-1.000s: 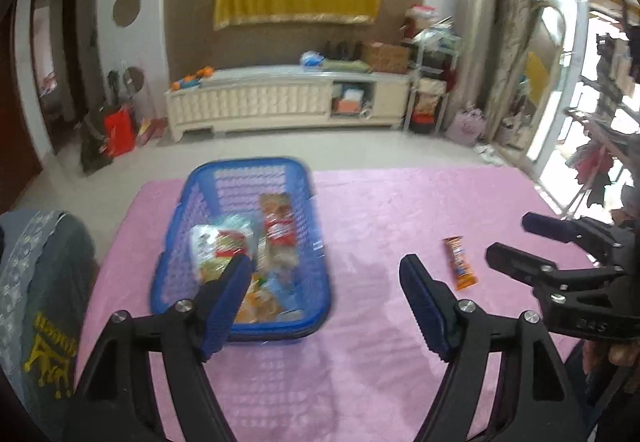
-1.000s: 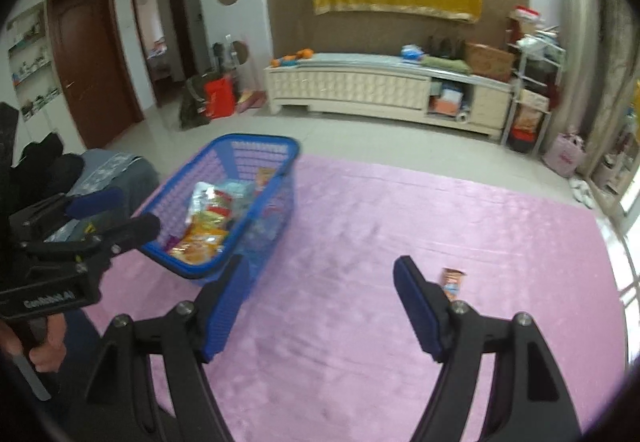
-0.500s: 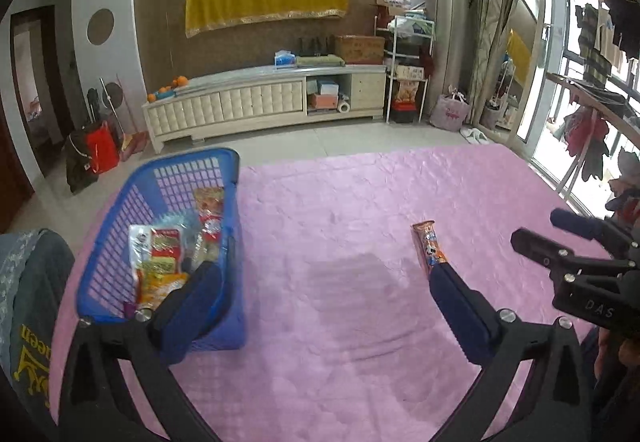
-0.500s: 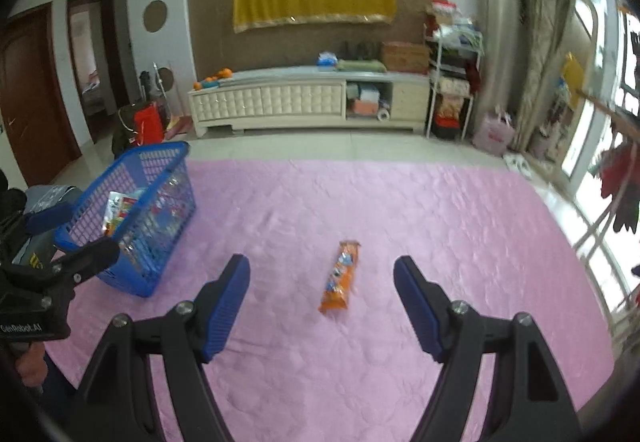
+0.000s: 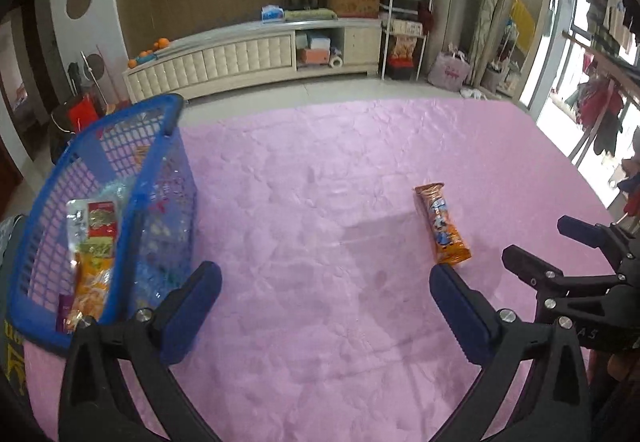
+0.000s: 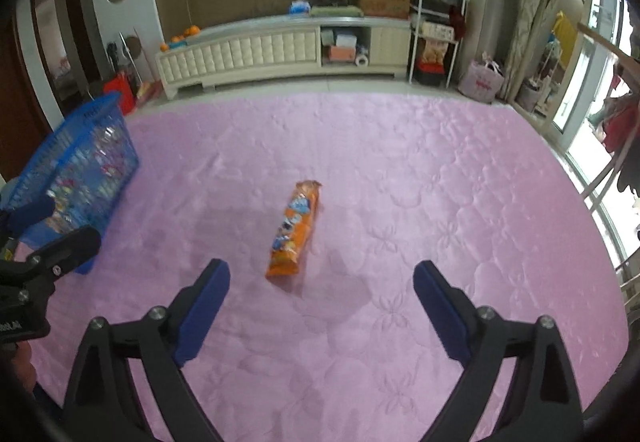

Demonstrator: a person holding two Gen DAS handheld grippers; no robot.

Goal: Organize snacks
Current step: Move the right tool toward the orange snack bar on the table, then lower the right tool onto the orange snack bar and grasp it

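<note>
An orange snack packet [image 6: 295, 229] lies alone on the pink cloth, just ahead of my right gripper [image 6: 320, 290], which is open and empty. The packet also shows in the left wrist view [image 5: 442, 224], beside my right-hand fingertip. My left gripper [image 5: 326, 296] is open and empty, next to the blue basket [image 5: 154, 162]. The basket holds several snack packets [image 5: 96, 238] and shows at the left of the right wrist view [image 6: 76, 158]. The right gripper appears at the right edge of the left wrist view [image 5: 560, 254].
The pink quilted cloth [image 6: 400, 178] covers the whole work surface. Its far edge drops to a tiled floor, with a white TV cabinet [image 6: 280, 46] and shelves beyond. A window and a clothes rack stand to the right.
Both grippers swung right, away from the basket. The orange packet came to lie centred ahead of the right gripper and nearer. The basket slid to the left of both views.
</note>
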